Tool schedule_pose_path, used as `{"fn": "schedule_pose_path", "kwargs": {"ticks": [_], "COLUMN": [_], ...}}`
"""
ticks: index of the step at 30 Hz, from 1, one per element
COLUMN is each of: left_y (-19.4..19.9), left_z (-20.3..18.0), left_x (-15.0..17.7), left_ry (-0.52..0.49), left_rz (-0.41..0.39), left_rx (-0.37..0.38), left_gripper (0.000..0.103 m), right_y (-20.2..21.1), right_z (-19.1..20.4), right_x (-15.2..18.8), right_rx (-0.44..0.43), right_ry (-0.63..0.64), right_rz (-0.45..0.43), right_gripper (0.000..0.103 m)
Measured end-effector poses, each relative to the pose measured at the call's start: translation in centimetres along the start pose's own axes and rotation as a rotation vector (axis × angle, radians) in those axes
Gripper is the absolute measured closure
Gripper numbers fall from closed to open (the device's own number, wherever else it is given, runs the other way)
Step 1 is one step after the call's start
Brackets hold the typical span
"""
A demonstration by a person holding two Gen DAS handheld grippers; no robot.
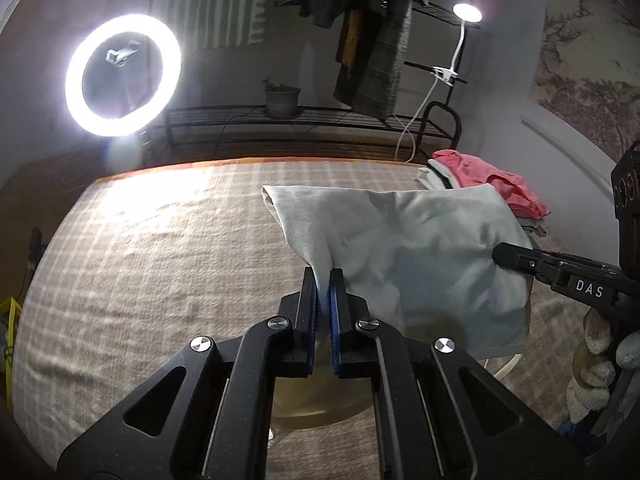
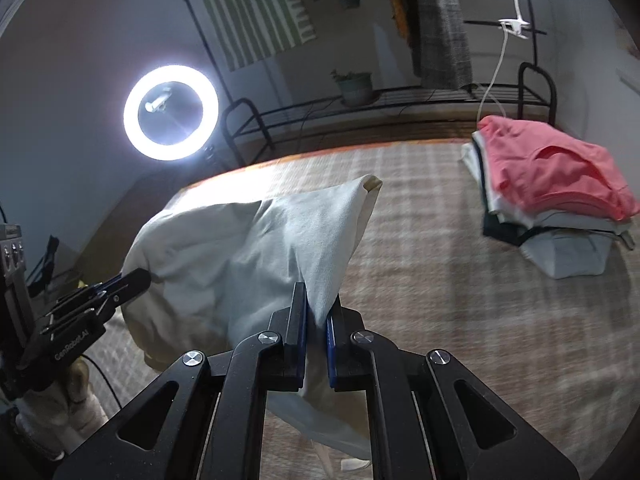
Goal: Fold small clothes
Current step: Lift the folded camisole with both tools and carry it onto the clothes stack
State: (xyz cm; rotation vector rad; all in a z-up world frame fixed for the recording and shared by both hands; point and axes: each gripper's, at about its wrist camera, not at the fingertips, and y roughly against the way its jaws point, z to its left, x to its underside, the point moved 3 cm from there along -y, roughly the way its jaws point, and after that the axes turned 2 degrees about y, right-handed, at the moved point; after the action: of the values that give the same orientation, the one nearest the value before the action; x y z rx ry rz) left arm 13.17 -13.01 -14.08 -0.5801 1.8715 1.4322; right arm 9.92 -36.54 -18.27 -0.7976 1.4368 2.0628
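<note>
A pale grey-white garment point(image 1: 420, 252) hangs in the air above the checked tablecloth point(image 1: 160, 240), stretched between both grippers. My left gripper point(image 1: 323, 276) is shut on one corner of it. The right gripper point(image 1: 498, 256) comes in from the right and pinches the other side. In the right wrist view the same garment point(image 2: 240, 248) drapes down, my right gripper point(image 2: 317, 300) is shut on its edge, and the left gripper point(image 2: 142, 277) holds the far side at the left. One free corner point(image 2: 370, 182) sticks up.
A stack of folded clothes topped by a pink piece point(image 2: 552, 176) lies at the table's far right point(image 1: 492, 184). A glowing ring light point(image 1: 122, 74), a potted plant point(image 1: 282, 98), a metal rack with hanging clothes point(image 1: 372, 40) and a clip lamp point(image 1: 466, 12) stand behind. A gloved hand point(image 1: 596, 360) holds the right gripper.
</note>
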Motion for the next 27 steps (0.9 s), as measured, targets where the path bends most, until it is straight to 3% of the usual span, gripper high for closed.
{"fn": "schedule_pose_path", "kwargs": {"ticks": [9, 14, 27], "left_y": [-3.0, -5.3, -13.7], "left_z": [-5.2, -9.2, -20.0], "left_x": [-1.5, -3.1, -9.1], "left_ry": [0.002, -0.055, -0.13], "left_rz": [0.044, 0.037, 0.038], "left_rx": [0.096, 0.128, 0.21], "left_gripper": [0.099, 0.099, 0.099], "right_y": [2.4, 3.8, 5.5], "right_z": [-5.2, -8.2, -20.1], "right_x": [-1.0, -2.0, -6.5], "right_rx": [0.059, 0.106, 0.249], "right_ry": [-0.046, -0.034, -0.075], "right_rz": [-0.028, -0.046, -0.095], "right_gripper": [0.097, 0.097, 0.097]}}
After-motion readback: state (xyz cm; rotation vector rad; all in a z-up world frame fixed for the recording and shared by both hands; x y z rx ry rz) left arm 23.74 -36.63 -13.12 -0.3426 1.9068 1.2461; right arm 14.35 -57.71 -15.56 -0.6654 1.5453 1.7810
